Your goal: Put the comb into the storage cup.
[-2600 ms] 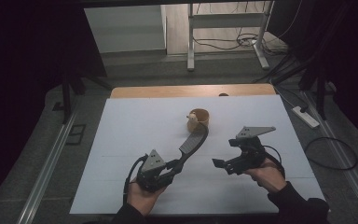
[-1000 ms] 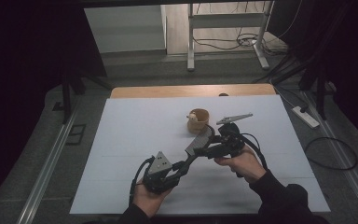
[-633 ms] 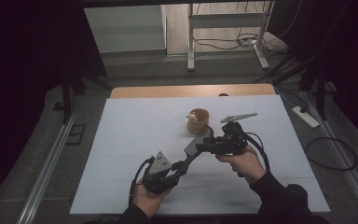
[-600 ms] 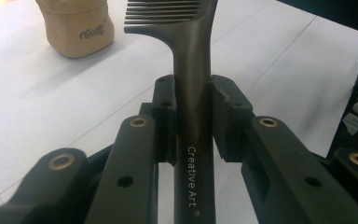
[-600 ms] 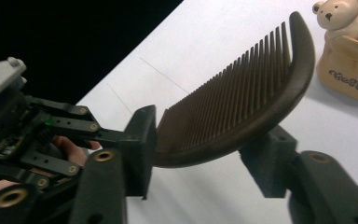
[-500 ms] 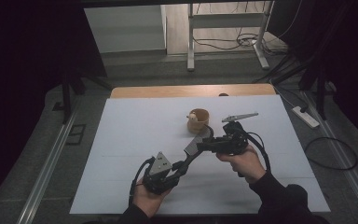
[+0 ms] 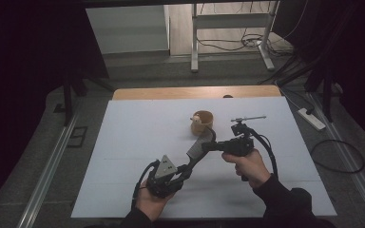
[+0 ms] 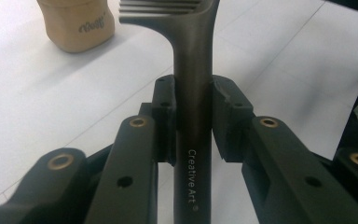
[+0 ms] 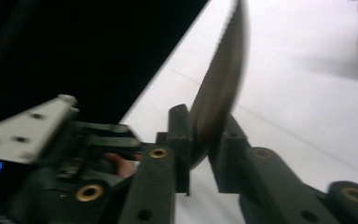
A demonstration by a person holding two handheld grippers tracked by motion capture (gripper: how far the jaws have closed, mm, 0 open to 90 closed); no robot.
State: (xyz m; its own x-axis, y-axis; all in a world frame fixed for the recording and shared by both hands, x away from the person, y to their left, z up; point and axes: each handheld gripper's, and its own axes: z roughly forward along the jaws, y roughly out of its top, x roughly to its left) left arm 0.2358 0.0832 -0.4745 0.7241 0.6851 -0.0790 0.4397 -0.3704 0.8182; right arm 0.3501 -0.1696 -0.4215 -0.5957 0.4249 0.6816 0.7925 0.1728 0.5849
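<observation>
Comb held between two grippers above the white table.

The left gripper clamps the grey comb's smooth handle; the toothed end rises toward the wooden cup. The right gripper has just been closing, and its jaws now pinch the toothed end. The comb looks light, stiff and rather slick, so the bare handle seems the safer hold; the thin teeth may flex.

The left hand-held gripper clamps the dark handle of a slotted spatula marked "Creative Art". On the white desk, far left, stands a tan wooden cup.
</observation>
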